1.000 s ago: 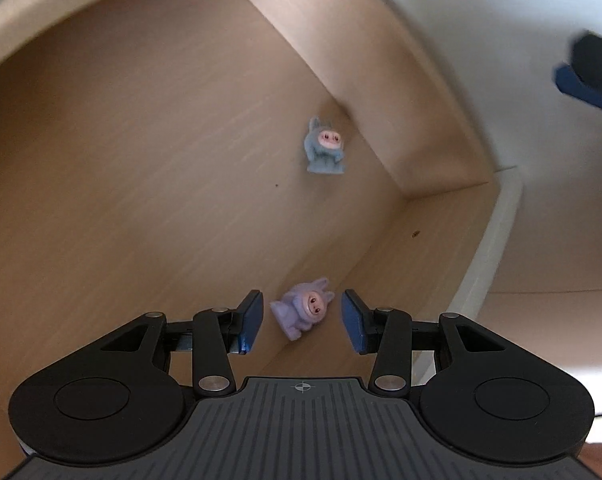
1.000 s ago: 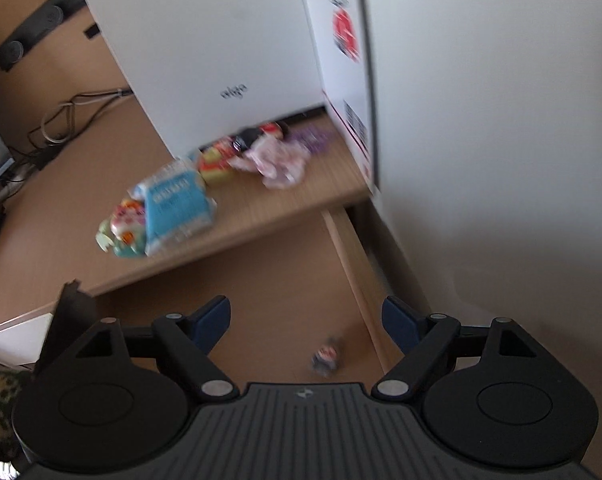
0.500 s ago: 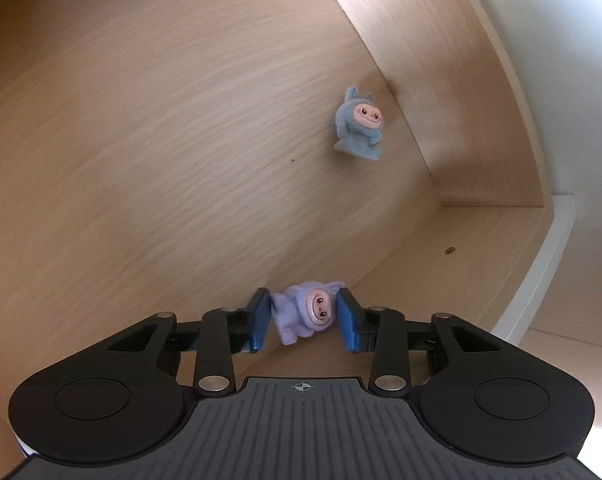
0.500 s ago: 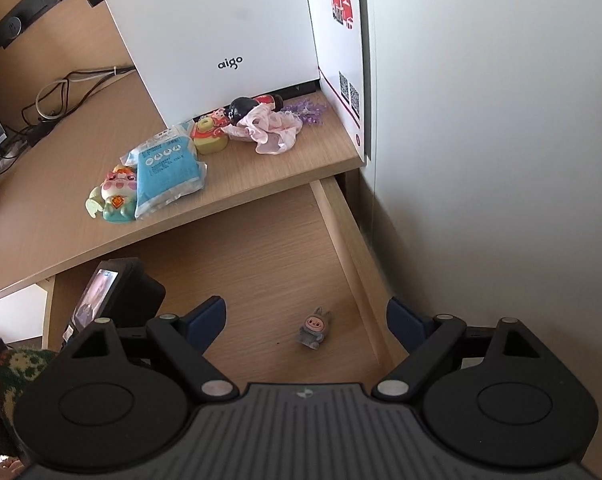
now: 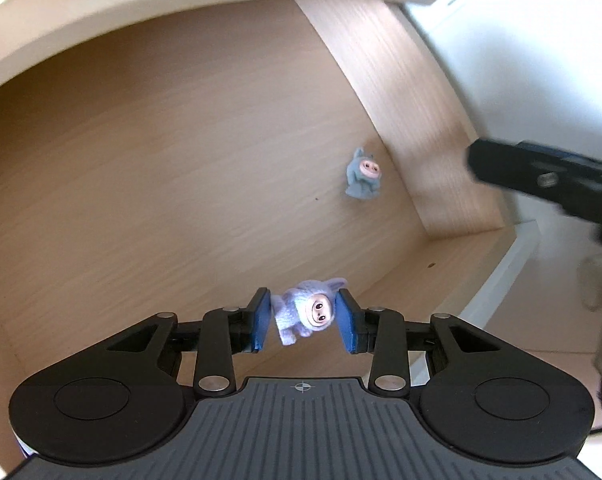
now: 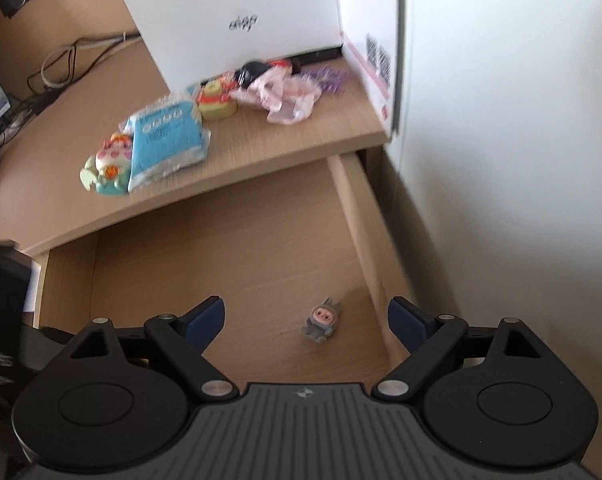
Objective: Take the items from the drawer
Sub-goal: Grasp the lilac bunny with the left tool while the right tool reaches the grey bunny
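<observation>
the left gripper (image 5: 304,320) was clamped on the purple toy (image 5: 307,314), lifted clear of the drawer (image 5: 141,200) floor, while the right gripper (image 6: 307,322) hung with jaws spread wide and nothing between them, above the grey toy (image 6: 323,320) lying at three o'clock near the drawer's side wall.

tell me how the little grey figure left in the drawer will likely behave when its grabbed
The grey figure looks fuzzy and small, so probably light and slightly squashy, not slippery. Lying loose near the drawer side wall, it may skid or tip if nudged before the open right gripper closes.
</observation>
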`<state>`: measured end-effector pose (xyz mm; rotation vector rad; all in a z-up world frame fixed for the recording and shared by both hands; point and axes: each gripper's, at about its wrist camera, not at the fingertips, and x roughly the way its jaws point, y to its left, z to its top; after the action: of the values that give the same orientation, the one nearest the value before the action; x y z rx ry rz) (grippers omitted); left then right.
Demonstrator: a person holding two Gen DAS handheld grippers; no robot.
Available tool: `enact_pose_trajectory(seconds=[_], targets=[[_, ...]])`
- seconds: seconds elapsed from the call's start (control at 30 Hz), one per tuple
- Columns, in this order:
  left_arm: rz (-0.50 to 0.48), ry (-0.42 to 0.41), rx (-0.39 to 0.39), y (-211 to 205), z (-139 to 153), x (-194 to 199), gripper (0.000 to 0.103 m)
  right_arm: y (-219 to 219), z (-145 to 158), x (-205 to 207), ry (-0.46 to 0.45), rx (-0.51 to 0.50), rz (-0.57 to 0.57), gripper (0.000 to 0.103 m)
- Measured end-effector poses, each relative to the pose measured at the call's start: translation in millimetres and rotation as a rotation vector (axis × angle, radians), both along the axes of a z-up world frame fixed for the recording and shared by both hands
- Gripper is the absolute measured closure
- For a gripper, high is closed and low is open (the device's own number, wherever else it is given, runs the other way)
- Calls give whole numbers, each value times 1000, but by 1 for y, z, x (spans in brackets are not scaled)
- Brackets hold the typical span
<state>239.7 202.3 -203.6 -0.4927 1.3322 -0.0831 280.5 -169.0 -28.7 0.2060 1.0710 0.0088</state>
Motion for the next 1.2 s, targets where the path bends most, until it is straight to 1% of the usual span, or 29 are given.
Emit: enact_pose_trajectory(seconds=[0.03, 0.13, 0.23, 0.3, 0.4, 0.5, 0.57, 0.63, 0.67, 0.7, 0.73, 0.77, 0.83, 0.93, 1.0, 1.03, 1.07, 1.1, 1.13, 1.2], targets=[[5, 0, -1, 8, 4, 3, 64, 1, -3, 3, 13, 5, 10, 14], [27, -3, 2, 13, 8, -7, 64, 1, -11, 8, 49, 24, 28, 14], [59, -19, 4, 18, 13, -15, 64, -4, -16, 14, 82, 74, 33, 13], [100, -41, -18, 32, 18, -24, 64, -8, -21, 20, 113, 121, 22, 12], [186, -80, -49, 57, 27, -40, 64, -17, -30, 29, 168, 217, -19, 12], [263, -102, -60, 80, 35, -56, 64, -23, -41, 37, 216, 311, -55, 12], [303, -106, -58, 92, 37, -65, 64, -21, -50, 43, 239, 333, -50, 12], [337, -107, -58, 101, 38, -74, 64, -14, -62, 49, 268, 308, -40, 15], [353, -109, -62, 107, 40, -79, 64, -10, -68, 52, 287, 287, -36, 22], [370, -110, -68, 113, 41, -85, 64, -4, -75, 57, 306, 255, -24, 28], [386, -110, -72, 115, 40, -89, 64, 3, -82, 61, 322, 198, -5, 41], [400, -112, -77, 117, 40, -94, 64, 12, -86, 65, 333, 141, 22, 44], [413, -116, -88, 121, 40, -103, 64, 28, -99, 73, 363, 35, 61, 45], [431, -116, -98, 121, 41, -117, 64, 40, -115, 82, 408, -44, 83, 46], [437, -117, -98, 119, 41, -121, 64, 48, -120, 84, 412, -92, 103, 48], [440, -119, -99, 119, 42, -123, 64, 51, -121, 84, 409, -108, 109, 51], [443, -121, -101, 120, 42, -125, 64, 52, -122, 84, 409, -111, 112, 60], [445, -122, -103, 120, 43, -126, 64, 54, -122, 83, 414, -104, 113, 65], [446, -124, -105, 119, 43, -127, 64, 55, -121, 81, 417, -90, 118, 72], [442, -127, -111, 119, 40, -125, 64, 59, -117, 75, 409, -50, 146, 76]])
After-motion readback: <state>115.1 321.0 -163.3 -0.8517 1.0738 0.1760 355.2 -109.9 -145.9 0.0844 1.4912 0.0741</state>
